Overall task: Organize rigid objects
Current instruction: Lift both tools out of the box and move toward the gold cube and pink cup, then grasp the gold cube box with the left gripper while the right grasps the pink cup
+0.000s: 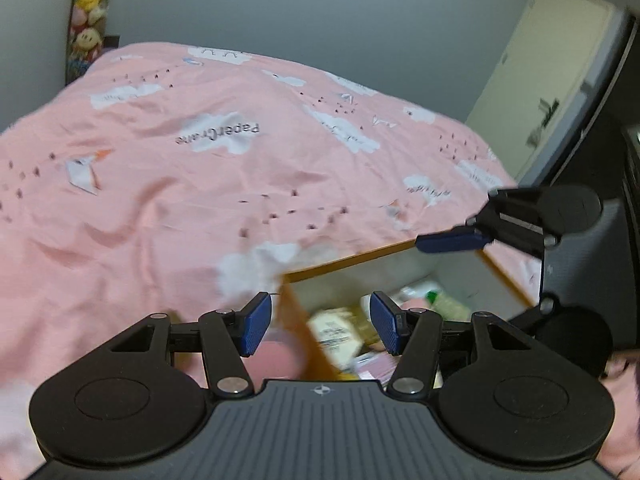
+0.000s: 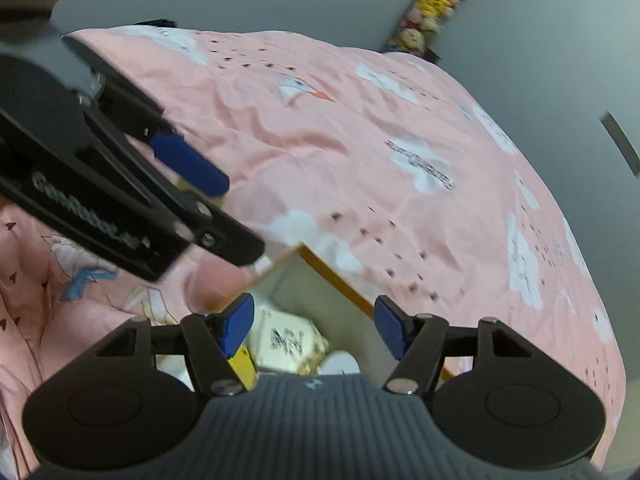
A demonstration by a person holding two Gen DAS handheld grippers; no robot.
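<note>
Your left gripper [image 1: 320,326] and right gripper [image 2: 314,326] hang spread and empty over the wood-rimmed box [image 1: 348,258] on the pink cloud-print bedspread [image 1: 180,168]; blurred packages [image 2: 288,342] fill it.

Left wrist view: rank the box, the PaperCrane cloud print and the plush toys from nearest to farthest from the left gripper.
From the left gripper:
1. Box, wood-rimmed, directly below and ahead of the fingers, items inside.
2. PaperCrane cloud print, mid-bedspread, ahead and slightly left.
3. Plush toys, far left corner by the wall, beyond the bed.
</note>
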